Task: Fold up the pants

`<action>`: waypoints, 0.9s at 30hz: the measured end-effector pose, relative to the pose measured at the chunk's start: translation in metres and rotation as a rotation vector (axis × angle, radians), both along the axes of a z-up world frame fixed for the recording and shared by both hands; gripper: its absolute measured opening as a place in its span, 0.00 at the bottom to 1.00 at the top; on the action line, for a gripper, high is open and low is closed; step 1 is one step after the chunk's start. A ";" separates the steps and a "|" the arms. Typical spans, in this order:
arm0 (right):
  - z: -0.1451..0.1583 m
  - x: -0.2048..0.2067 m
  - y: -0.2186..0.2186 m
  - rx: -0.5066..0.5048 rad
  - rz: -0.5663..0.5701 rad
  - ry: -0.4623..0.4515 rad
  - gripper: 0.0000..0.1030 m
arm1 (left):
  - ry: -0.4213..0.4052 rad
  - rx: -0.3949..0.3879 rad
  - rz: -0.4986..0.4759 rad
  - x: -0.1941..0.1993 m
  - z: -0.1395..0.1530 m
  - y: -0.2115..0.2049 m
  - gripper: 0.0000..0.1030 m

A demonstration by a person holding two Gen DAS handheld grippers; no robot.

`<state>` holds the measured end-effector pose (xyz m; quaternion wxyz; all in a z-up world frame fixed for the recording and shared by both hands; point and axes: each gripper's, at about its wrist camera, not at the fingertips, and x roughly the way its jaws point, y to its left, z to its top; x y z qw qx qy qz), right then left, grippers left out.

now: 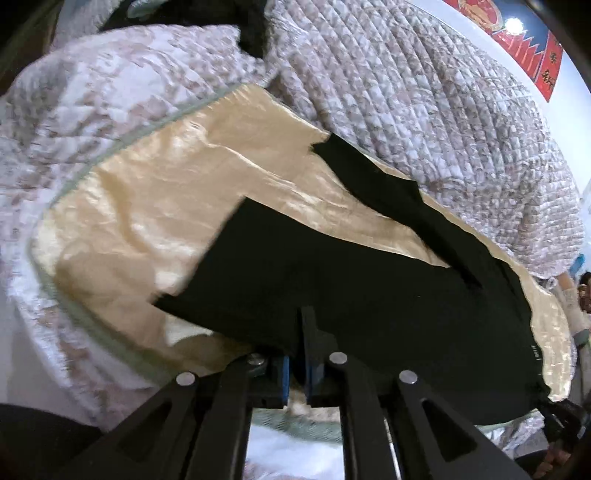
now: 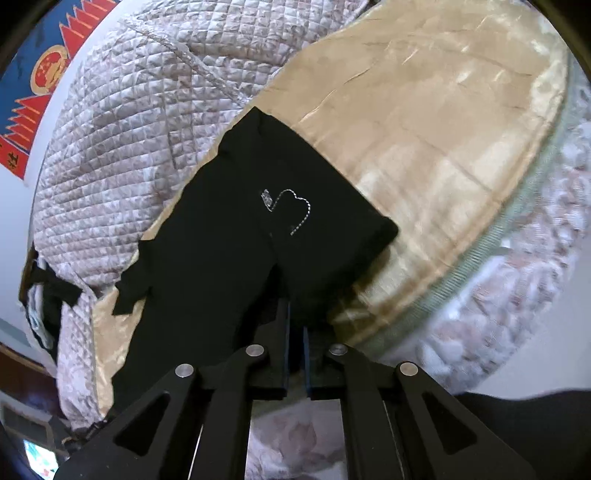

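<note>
left gripper looks clamped on the black pants; right gripper pinching them too, over the tan blanket

A: How was the light?
B: Bright and even; a lamp glared at the upper right of the left view, and the satin cover shone in patches.
A: Sharpness?
B: Blur toward the left and lower edges, strong fisheye bending, dark corners; the black pants showed almost no detail.
</note>
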<state>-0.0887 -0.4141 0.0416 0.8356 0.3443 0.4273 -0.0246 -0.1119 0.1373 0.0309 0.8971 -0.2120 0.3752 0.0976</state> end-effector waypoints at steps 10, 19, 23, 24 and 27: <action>0.061 -0.014 0.000 -0.315 -0.049 -0.191 0.44 | -0.042 0.089 0.100 0.000 0.025 0.006 0.20; 0.000 0.057 0.041 -0.395 0.224 -0.049 0.44 | -0.063 0.154 -0.015 0.042 0.031 -0.024 0.31; -0.009 0.051 0.007 -0.385 0.041 -0.002 0.35 | 0.064 0.181 -0.063 0.065 -0.001 -0.026 0.31; -0.004 0.051 0.005 -0.410 0.018 -0.012 0.35 | 0.097 0.178 -0.057 0.069 -0.007 -0.024 0.31; 0.014 0.057 0.010 -0.443 0.046 -0.058 0.35 | 0.115 0.179 -0.064 0.078 -0.009 -0.024 0.31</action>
